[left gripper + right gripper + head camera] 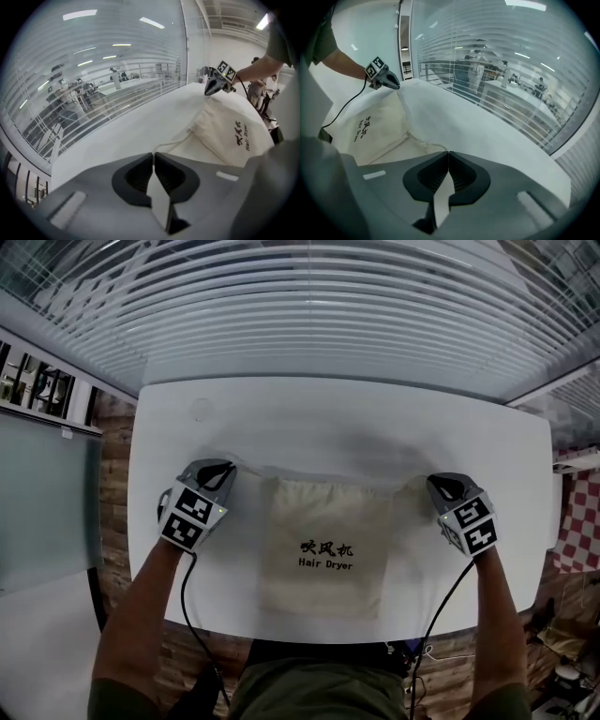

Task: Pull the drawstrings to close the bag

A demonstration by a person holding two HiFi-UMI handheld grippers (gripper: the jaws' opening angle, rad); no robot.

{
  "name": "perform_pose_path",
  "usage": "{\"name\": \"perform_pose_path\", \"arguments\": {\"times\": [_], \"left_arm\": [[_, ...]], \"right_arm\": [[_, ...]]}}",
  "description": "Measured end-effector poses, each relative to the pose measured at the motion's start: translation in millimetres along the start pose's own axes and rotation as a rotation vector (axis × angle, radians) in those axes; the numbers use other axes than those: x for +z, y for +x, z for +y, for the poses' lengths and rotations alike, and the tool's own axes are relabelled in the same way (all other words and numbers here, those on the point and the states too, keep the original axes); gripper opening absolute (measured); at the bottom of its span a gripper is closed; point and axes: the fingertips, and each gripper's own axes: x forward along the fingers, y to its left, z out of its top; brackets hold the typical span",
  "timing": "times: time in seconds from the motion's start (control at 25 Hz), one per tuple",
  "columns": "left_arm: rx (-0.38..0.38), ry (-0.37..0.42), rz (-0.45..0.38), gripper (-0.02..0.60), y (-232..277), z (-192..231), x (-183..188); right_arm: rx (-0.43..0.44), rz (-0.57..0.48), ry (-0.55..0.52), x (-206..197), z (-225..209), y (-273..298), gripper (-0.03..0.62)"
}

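A cream drawstring bag (323, 549) printed "Hair Dryer" lies flat in the middle of the white table (328, 418), its mouth gathered at the far end. My left gripper (231, 468) rests at the bag's upper left corner. In the left gripper view its jaws (153, 154) are shut on the left drawstring (176, 140), which runs to the bag (234, 131). My right gripper (431, 482) sits at the upper right corner. In the right gripper view it (448, 153) is shut on the right drawstring (424, 144), which leads to the bag (375, 126).
A glass wall with white blinds (319, 306) rises just past the table's far edge. The table's near edge lies just below the bag, against the person's body. A black cable (187, 606) hangs from each gripper along the forearm.
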Motion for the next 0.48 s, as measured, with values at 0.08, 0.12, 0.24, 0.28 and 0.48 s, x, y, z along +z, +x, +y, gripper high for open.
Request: {"name": "perform_pose_path", "arguments": {"times": [0.08,0.12,0.24,0.28,0.48], "left_arm": [[0.042,0.028,-0.028,0.014,-16.3,-0.4,6.0],[0.064,0.043,-0.044,0.014,-25.9,-1.4,9.0],[0.127,0.068,-0.096,0.014,-57.9,-5.3,18.0],[0.147,0.071,-0.116,0.012,-69.1,-5.6,21.4],[0.256,0.065,-0.227,0.012,-133.2,-1.8,25.4]], "right_arm": [[-0.062,-0.030,-0.021,6.0,-1.4,-16.4,0.015],[-0.097,-0.044,-0.033,9.0,-1.9,-26.9,0.015],[-0.209,-0.085,-0.095,17.0,1.0,-60.3,0.015],[-0.250,-0.097,-0.125,20.0,2.8,-71.0,0.015],[-0.463,-0.169,-0.229,62.1,20.9,-135.3,0.015]]}}
